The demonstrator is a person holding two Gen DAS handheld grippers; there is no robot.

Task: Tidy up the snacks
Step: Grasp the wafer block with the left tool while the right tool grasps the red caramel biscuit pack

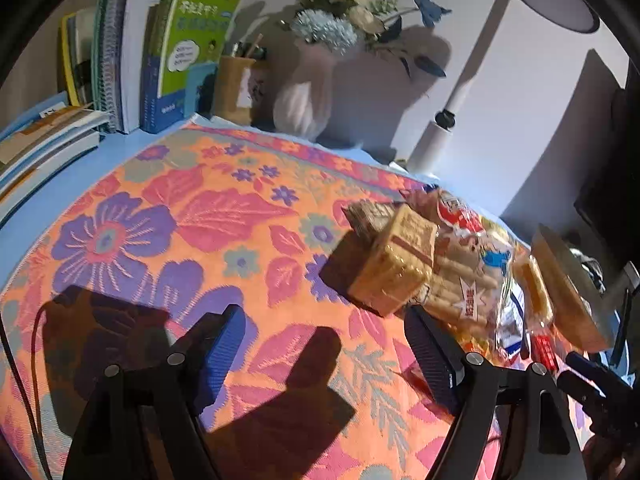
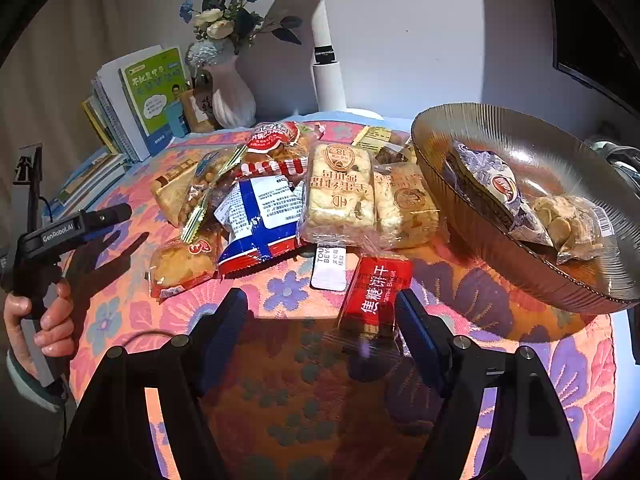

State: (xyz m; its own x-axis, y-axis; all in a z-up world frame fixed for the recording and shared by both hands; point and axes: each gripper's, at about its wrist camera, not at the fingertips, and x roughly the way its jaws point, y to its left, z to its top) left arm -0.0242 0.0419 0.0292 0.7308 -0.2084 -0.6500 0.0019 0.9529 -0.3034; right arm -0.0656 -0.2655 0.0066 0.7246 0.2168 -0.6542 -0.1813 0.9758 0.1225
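The counter (image 2: 280, 360) is covered by a floral cloth, and the snacks are piled across its middle and far side. A ribbed amber bowl (image 2: 500, 264) is set at the right edge; two wrapped snacks are already held in it. Books (image 2: 156, 92) and a flower vase (image 2: 232, 96) are stood along the far edge.

The largest packets, two pale nougat-type cakes (image 2: 340, 192), are judged light but crumbly; a hold across the short sides is advised, with light pressure. The blue-and-white crisp bag (image 2: 260, 220) is judged air-filled and slippery, so the crimped seam is the better hold. The red biscuit sachet (image 2: 378, 292) lies nearest the near edge, just ahead of the right tool (image 2: 322, 340). It is judged stiff, flat and brittle; its long edges should be pinched. "Biscuit" and Chinese characters are read on it. "GenRobot.AI" is read on the left tool (image 1: 326, 360), seen in the right wrist view.

Both tools are released, with nothing between the jaws.
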